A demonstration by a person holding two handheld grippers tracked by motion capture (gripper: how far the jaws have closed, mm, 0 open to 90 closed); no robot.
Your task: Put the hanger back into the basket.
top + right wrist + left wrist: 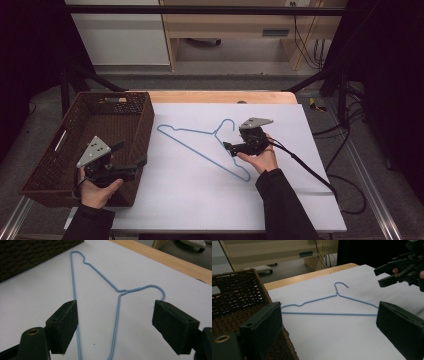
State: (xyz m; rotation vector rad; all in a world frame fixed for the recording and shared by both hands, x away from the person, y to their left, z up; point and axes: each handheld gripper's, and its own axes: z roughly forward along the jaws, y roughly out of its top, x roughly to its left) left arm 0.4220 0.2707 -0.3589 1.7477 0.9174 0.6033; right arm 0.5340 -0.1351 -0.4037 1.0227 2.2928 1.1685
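White sheeting covers the desk (pixel 280 200), where a blue wire hanger (pixel 200 145) lies flat, right of a wicker basket (pixel 142 125). Right tool (pixel 228 148), jaws spread, hovers by its neck; left tool (pixel 141 166) waits spread over the basket's rim. Likely approaching: next, pinch the wire.

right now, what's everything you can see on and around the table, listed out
hanger: 1, light blue wire, flat on the sheet at mid-table
basket: 1, dark brown wicker, left end of the table, nothing visible inside
sheet: 1, white, covering most of the wooden table
cabinet: 1, pale wood, on the floor behind the table
left gripper: 1, black, jaws open, over the basket's near corner
right gripper: 1, black, jaws open, just right of the hanger's hook
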